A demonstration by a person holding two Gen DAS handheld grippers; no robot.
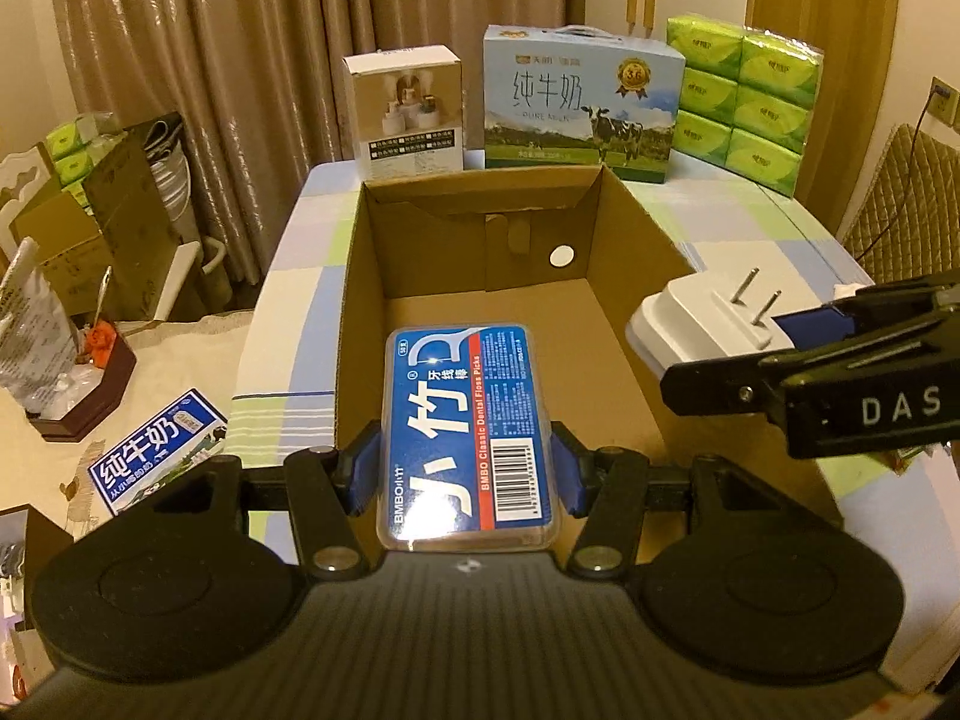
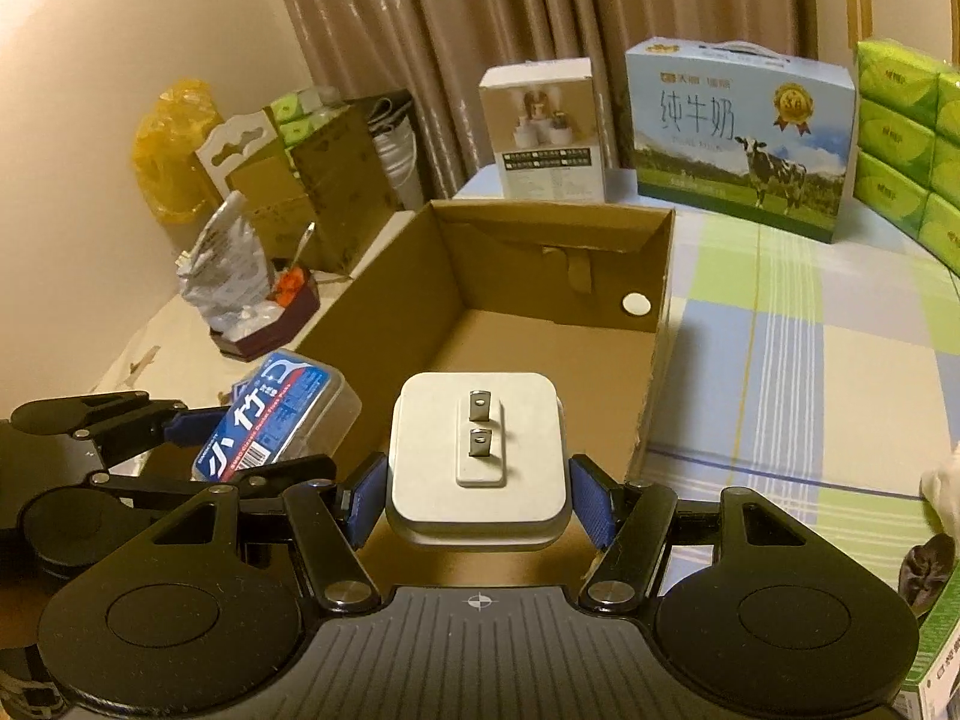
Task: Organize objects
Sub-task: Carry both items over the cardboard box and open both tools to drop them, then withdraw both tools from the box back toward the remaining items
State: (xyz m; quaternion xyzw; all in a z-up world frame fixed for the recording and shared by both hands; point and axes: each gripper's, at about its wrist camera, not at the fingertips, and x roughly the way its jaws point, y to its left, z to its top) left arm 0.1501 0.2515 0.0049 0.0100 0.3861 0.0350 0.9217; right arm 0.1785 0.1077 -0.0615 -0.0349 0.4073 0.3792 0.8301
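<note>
Checked cloth in blue, green and white covers the table (image 2: 780, 360), with curtains behind; an open cardboard box (image 1: 630, 228), empty inside, sits at its near end.

Left gripper (image 1: 465, 474) is clamped on a floss pick case (image 1: 468, 432), held over the box's near left portion; right gripper (image 2: 477, 501) is clamped on a white plug adapter (image 2: 477, 456), prongs facing up, over the near right edge.

Judgement: the step in hand is lowering both items into the box; bring each down close to the floor before parting the jaws, keep the two apart, and set the adapter flat so it does not tumble.

Count: one cardboard box; one floss pick case; one adapter with two prongs; behind, one milk carton case (image 1: 576, 102), one small white box (image 1: 408, 114), one green tissue pack (image 1: 744, 96).
</note>
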